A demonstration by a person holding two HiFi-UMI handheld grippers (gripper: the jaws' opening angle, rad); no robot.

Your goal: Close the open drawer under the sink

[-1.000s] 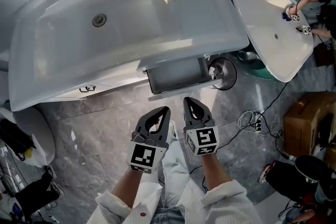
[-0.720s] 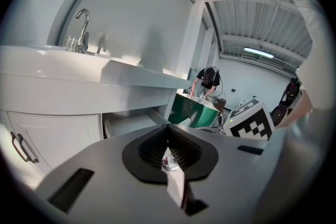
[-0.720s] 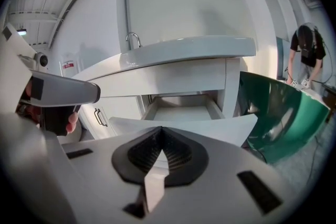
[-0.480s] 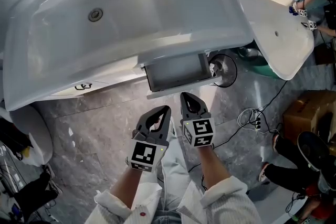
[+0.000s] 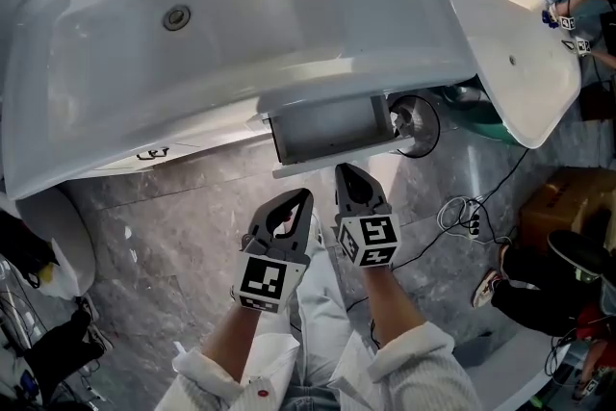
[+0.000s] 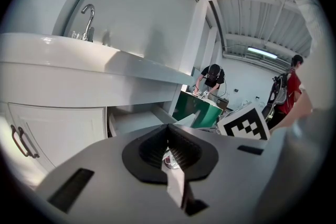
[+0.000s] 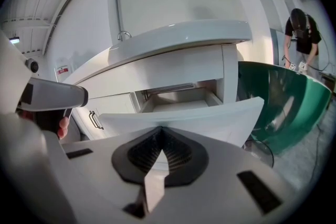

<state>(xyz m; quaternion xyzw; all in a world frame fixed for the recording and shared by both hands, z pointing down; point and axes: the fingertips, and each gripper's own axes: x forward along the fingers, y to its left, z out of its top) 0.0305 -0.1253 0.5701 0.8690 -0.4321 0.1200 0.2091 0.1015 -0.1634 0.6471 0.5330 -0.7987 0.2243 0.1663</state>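
**Grey marbled floor and washbasin, with two grippers before the open drawer**

Grey marbled floor tiles (image 5: 173,236) lie under a large white ceramic washbasin (image 5: 241,24). The shallow white drawer with a pale grey interior (image 5: 327,128) stands pulled out from beneath the basin's front edge, right of centre. Left of it is a white cabinet door with a dark curved handle (image 5: 152,153).

The left gripper (image 5: 304,198) is held low and near the drawer but apart from it. Its jaws are together at the tips and hold nothing. The right gripper (image 5: 344,171) points at the drawer's front panel and lies just short of it. Whether it touches cannot be told. Its jaws are likewise together, with nothing between them.

To the right are a second white basin (image 5: 510,43) on a green base (image 5: 481,115), a tangle of white cable (image 5: 460,218) and a brown cardboard box (image 5: 558,207).
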